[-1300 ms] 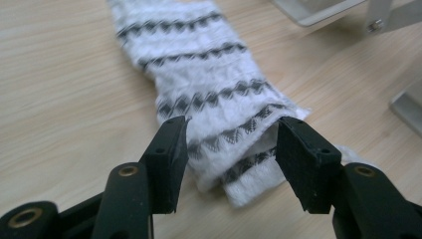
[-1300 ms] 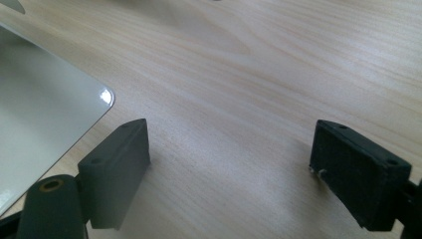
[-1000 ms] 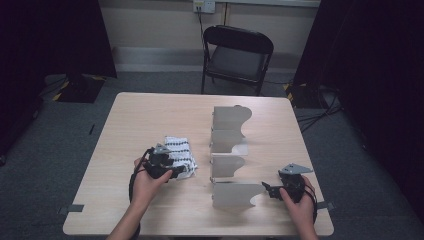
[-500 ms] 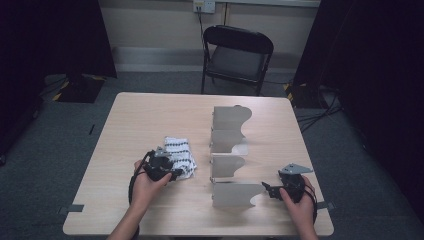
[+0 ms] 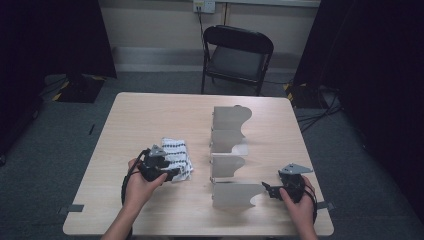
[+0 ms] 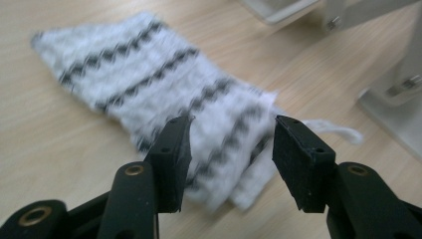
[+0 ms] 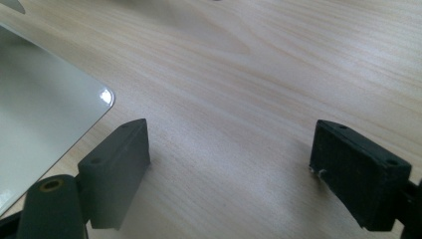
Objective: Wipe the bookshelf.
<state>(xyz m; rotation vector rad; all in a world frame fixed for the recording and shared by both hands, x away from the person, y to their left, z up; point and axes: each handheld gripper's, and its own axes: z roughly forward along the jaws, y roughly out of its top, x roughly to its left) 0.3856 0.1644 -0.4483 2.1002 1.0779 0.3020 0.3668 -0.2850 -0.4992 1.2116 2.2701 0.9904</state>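
On the wooden table (image 5: 150, 115), the striped cloth (image 5: 176, 156) lies flat on the left, not yet picked up, with the left gripper (image 6: 230, 144) open over it and the right gripper (image 7: 229, 172) open beside the metal rack (image 5: 227, 150).

A pale wooden table (image 5: 150, 115) stands on grey carpet (image 5: 45, 150), with a black folding chair (image 5: 236, 57) at its far side, a beige wall (image 5: 155, 22) behind, and dark curtains (image 5: 370, 75) left and right.
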